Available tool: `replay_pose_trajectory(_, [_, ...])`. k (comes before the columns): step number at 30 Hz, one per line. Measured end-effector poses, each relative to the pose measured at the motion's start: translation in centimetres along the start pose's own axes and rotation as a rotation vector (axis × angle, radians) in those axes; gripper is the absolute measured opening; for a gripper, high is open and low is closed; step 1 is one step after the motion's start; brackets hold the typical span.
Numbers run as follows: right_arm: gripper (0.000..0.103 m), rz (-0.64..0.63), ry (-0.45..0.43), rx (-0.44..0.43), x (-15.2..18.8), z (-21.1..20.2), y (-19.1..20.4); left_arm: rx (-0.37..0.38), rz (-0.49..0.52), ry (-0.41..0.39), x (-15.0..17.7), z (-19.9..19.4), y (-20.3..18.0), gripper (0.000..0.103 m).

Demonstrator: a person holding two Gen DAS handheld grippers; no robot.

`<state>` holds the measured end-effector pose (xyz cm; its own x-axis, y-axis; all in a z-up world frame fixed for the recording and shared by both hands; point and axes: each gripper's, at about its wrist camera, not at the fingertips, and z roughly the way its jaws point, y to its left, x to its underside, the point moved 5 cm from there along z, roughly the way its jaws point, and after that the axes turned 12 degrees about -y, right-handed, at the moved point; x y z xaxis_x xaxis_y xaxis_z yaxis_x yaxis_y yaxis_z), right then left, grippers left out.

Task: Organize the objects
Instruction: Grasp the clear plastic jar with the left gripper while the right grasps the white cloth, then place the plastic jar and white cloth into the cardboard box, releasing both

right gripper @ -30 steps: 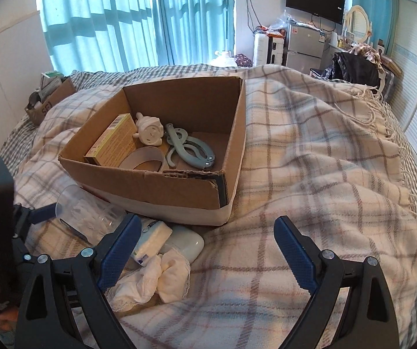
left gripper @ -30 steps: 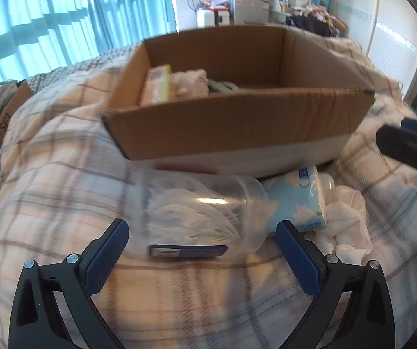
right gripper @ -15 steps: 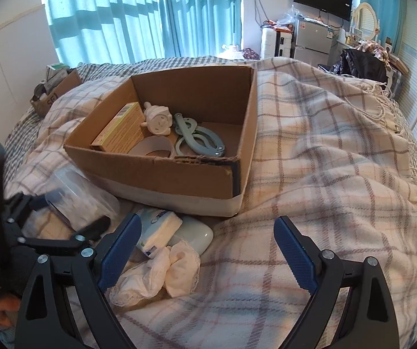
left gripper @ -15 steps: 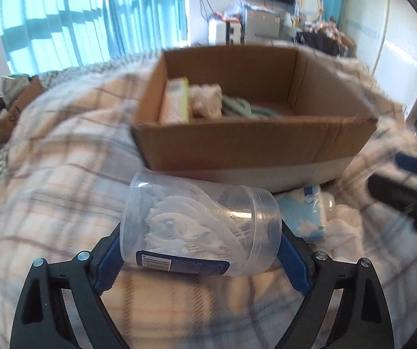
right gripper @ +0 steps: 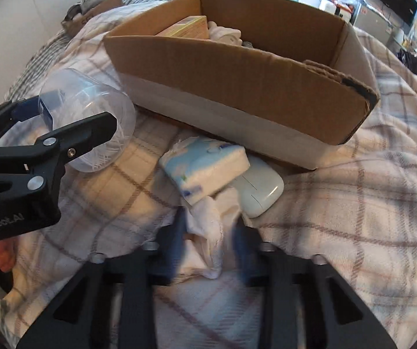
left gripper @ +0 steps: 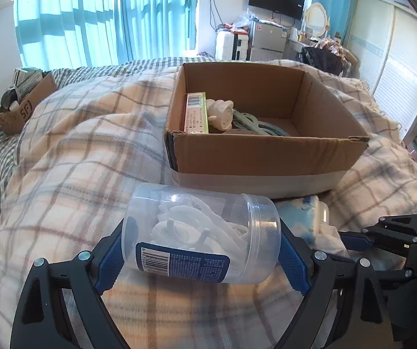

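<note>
Clear plastic cylindrical jar (left gripper: 201,237), white pieces inside: light, rigid, slick; gripped end to end by left tongs (left gripper: 201,250), near open cardboard box (left gripper: 263,157). White crumpled cloth (right gripper: 205,229): soft, limp; right tongs (right gripper: 208,229) narrowed around it, contact blurred.

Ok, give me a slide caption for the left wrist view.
Left gripper clamps a clear plastic jar on its side above the plaid blanket, facing the open cardboard box.

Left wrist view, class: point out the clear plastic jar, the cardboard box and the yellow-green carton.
clear plastic jar (left gripper: 202,232), left wrist view, middle of its see-through side.
cardboard box (left gripper: 266,157), left wrist view, near outer wall.
yellow-green carton (left gripper: 196,113), left wrist view, its labelled top face.
</note>
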<state>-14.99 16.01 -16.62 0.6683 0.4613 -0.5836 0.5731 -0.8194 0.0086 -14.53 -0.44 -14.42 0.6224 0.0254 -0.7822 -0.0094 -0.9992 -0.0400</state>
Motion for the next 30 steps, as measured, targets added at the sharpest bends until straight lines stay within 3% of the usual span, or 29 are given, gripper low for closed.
replay_pose_trajectory(4, [0.016, 0.004, -0.077, 0.025, -0.4, -2.3, 0.1, 0.022, -0.024, -0.013, 0.1, -1.3, 0.0, 0.093])
replay_pose_trajectory(16, [0.015, 0.049, -0.303, 0.071, -4.3, -11.3, -1.4, 0.042, -0.051, -0.066, -2.6, -4.7, -0.7, 0.092])
replay_pose_trajectory(20, [0.015, 0.052, -0.373, 0.053, -6.7, -14.0, -2.0, 0.055, -0.051, -0.095, -4.8, -5.3, -1.4, 0.092])
replay_pose_trajectory(30, [0.015, 0.044, -0.513, 0.106, -14.4, -18.2, -5.0, 0.063, -0.028, -0.198, -13.1, -5.0, -2.3, 0.092])
